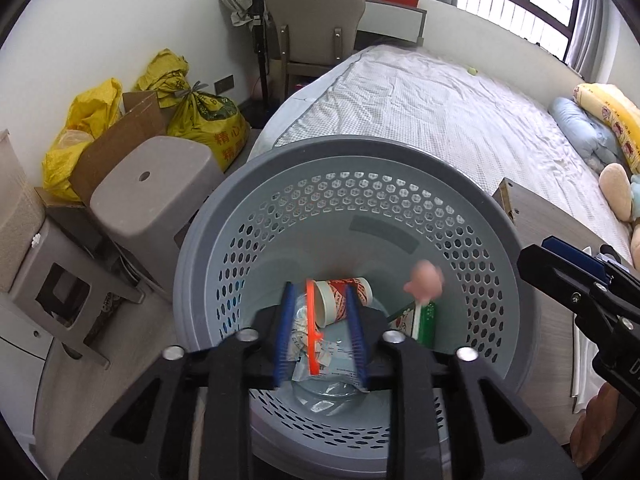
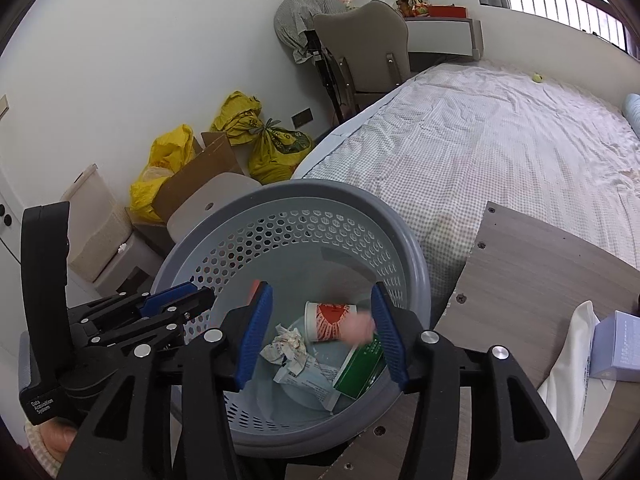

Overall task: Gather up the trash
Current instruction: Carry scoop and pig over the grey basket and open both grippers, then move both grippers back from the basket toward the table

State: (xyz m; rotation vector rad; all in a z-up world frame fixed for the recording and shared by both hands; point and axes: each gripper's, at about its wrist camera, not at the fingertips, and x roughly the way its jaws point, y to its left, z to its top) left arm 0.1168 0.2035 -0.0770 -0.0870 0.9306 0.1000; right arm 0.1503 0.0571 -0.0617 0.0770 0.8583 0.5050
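The grey basket (image 1: 400, 184) with little holes holds a red and white paper cup (image 1: 344, 300), crumpled paper (image 2: 286, 346), a green box (image 2: 358, 368) and a blurry pink thing (image 1: 425, 278). The left gripper (image 1: 320, 328) and right gripper (image 2: 320, 336) hang over it, jaws apart and holding nothing. A bed (image 1: 420, 100), a grey stool (image 1: 152, 188) and yellow bags (image 1: 200, 108) are behind.

Both grippers (image 1: 320, 328) (image 2: 320, 336) — black frames, blue ribbed pads, silver screws (white lettering, possibly "Data Acquisition System").

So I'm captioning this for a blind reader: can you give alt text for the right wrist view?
The right gripper hangs open over a grey bin holding a paper cup, crumpled paper, a green box and a blurred pink item. The left gripper is at the left edge; a bed lies behind.
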